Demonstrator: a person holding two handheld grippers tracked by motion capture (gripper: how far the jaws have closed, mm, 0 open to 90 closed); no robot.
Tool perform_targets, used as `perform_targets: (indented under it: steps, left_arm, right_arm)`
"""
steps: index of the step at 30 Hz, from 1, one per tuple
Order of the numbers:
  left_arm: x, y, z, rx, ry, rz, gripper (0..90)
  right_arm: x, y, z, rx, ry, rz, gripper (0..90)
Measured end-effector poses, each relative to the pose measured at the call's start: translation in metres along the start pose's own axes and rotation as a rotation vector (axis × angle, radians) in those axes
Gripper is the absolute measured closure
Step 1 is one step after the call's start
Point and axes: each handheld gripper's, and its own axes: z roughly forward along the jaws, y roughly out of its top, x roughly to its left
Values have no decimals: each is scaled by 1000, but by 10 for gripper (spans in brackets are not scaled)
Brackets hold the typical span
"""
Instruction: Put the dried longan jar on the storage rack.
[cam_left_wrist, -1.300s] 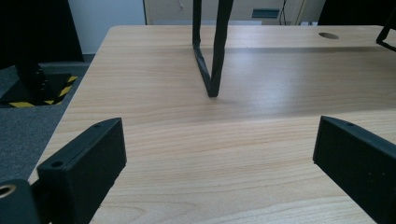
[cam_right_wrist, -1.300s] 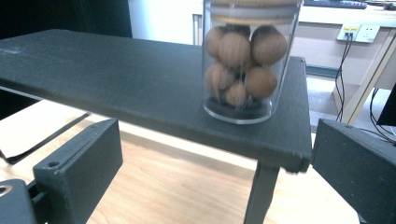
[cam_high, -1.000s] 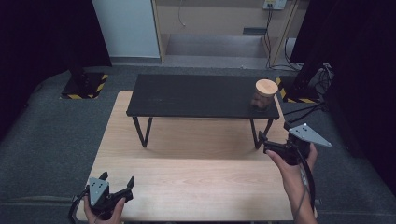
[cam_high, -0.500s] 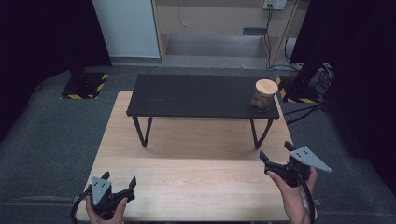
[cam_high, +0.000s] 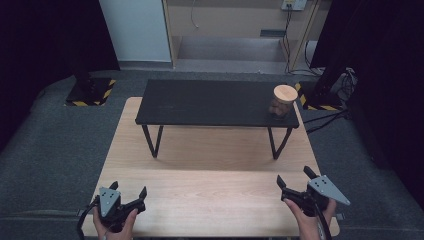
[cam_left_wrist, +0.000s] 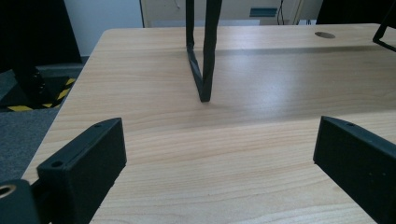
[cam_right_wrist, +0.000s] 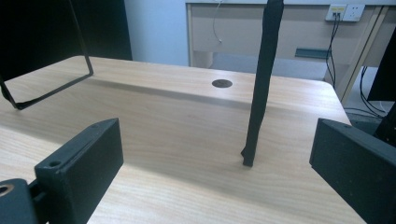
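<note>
Jar on shelf right end; shelf on table.

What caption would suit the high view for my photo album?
Two hand-held claws, left and right, wait open over a wooden table; a lidded jar stands on a black shelf.

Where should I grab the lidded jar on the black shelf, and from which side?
Grip the jar around its glass body, below the wooden lid, coming level from the near side with the right gripper. It stands upright at the shelf's right end, nearest that gripper.
</note>
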Motion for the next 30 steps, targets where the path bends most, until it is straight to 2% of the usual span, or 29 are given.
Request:
perform_targets:
  steps: [9,19,30]
  left_arm:
    - [-1,0,2,2,-6,4,13]
    - [-4,1,3,1,-9,5,12]
    - [-5,1,5,4,-5,7,12]
  right_arm:
    - [-1,-20,-2,-6,-8,22,29]
    - [-1,-19,1,-4,-7,16,29]
    - [-3,-24,3,-4,-4,31,29]
